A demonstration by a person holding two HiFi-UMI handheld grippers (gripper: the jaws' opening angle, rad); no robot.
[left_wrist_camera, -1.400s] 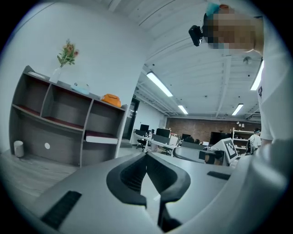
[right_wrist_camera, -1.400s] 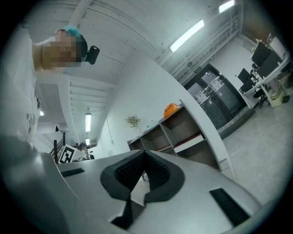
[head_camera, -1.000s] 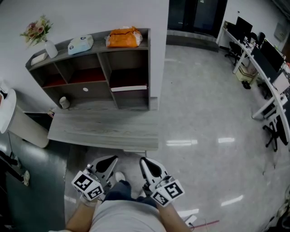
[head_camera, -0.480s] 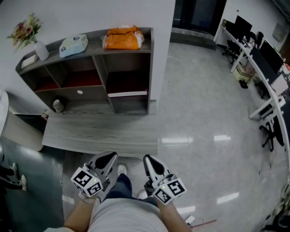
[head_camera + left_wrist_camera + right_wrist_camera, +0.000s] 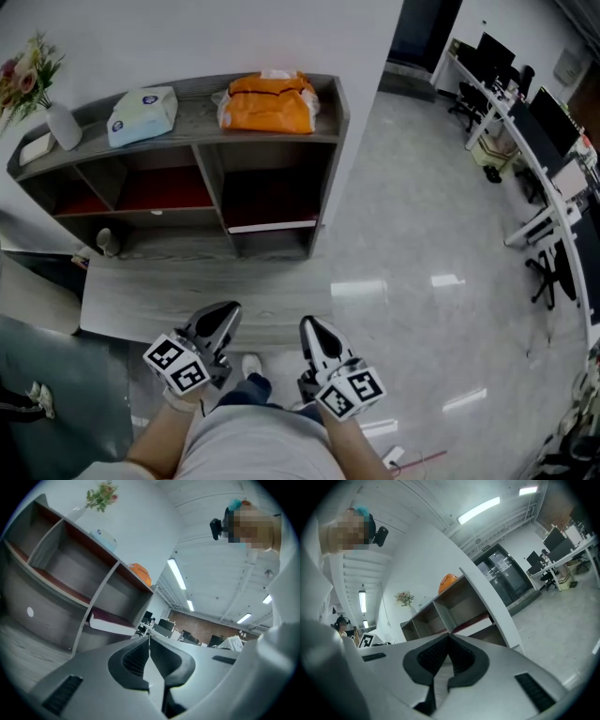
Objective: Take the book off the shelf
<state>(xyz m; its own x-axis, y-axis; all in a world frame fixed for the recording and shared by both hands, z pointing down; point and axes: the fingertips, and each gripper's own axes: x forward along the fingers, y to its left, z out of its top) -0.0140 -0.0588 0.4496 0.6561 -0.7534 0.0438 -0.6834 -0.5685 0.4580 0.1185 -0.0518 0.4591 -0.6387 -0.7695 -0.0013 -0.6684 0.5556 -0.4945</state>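
Observation:
The book (image 5: 273,225) lies flat in the lower right compartment of the grey shelf (image 5: 209,174), dark red cover up and white page edge facing me. In the left gripper view the book (image 5: 112,623) sits just left of my shut left gripper (image 5: 149,638). The right gripper view has the book (image 5: 477,622) above and to the right of my shut right gripper (image 5: 449,635). In the head view the left gripper (image 5: 225,312) and right gripper (image 5: 310,326) are held side by side in front of the low bench, well short of the shelf. Neither holds anything.
An orange bag (image 5: 268,101), a pale blue pack (image 5: 142,114) and a vase of flowers (image 5: 56,120) stand on the shelf top. A low grey bench (image 5: 178,292) lies between me and the shelf. Desks with monitors and chairs (image 5: 525,131) line the right side, across a glossy floor.
Both grippers and the view have moved toward the shelf, which now looks larger and sits further right. Both pairs of jaws have stayed closed.

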